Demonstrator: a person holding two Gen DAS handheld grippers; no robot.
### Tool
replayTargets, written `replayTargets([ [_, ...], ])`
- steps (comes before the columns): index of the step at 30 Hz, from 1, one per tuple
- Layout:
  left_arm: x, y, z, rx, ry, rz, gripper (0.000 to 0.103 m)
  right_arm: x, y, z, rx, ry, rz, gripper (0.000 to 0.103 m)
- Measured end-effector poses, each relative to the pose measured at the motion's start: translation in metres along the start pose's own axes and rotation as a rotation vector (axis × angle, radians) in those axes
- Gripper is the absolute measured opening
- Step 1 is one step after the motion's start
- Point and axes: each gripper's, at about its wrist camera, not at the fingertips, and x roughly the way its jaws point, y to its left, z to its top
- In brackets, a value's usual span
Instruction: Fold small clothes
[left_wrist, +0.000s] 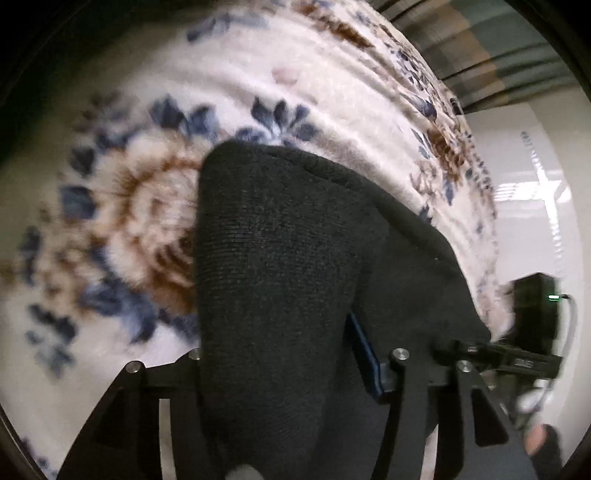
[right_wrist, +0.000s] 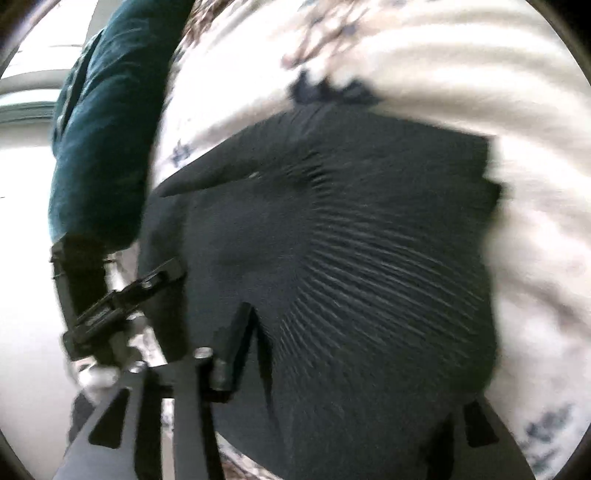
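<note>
A small dark knit garment (left_wrist: 280, 258) hangs from my left gripper (left_wrist: 291, 373) and drapes over its fingers, above a floral fleece blanket (left_wrist: 140, 206). The left jaws are shut on its edge. In the right wrist view the same dark ribbed garment (right_wrist: 351, 258) fills the middle, and my right gripper (right_wrist: 332, 398) is shut on its near edge, with the cloth covering the fingertips. The other gripper (right_wrist: 122, 295) shows at the left of that view, also at the garment's edge.
The blanket (right_wrist: 480, 55) is white with blue and brown flowers. The person's teal sleeve (right_wrist: 103, 129) is at the left. A black box with a green light (left_wrist: 535, 306) stands at the right, past the blanket's edge, over pale floor (left_wrist: 535, 147).
</note>
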Motion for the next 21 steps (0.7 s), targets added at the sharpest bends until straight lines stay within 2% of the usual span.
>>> replayTargets([
  [1,-0.007,-0.007,-0.004,0.016,-0.025,0.061,0.058,-0.009,-0.002,-0.004,-0.025,-0.024,-0.05,0.069],
  [3,-0.02,-0.018,-0.008,0.046,-0.087,0.188,0.065,-0.026,0.014,-0.012,-0.087,-0.094,-0.227,0.082],
  [4,-0.03,-0.027,-0.019,0.058,-0.124,0.234,0.076,-0.035,0.018,-0.02,-0.109,-0.119,-0.298,0.09],
  [5,-0.035,-0.032,-0.023,0.062,-0.141,0.252,0.089,-0.043,0.021,-0.03,-0.128,-0.139,-0.38,0.095],
  [6,-0.041,-0.036,-0.029,0.064,-0.157,0.278,0.096,-0.047,0.033,-0.036,-0.135,-0.157,-0.441,0.102],
  [7,-0.047,-0.044,-0.038,0.071,-0.169,0.315,0.103,-0.052,0.038,-0.05,-0.145,-0.174,-0.508,0.103],
  [10,-0.066,-0.065,-0.062,0.094,-0.201,0.405,0.103,-0.071,0.045,-0.082,-0.161,-0.229,-0.639,0.103],
  [16,-0.114,-0.107,-0.095,0.114,-0.255,0.493,0.103,-0.095,0.092,-0.128,-0.157,-0.342,-0.704,0.103],
  [21,-0.17,-0.151,-0.126,0.134,-0.319,0.512,0.103,-0.149,0.142,-0.174,-0.157,-0.427,-0.723,0.103],
])
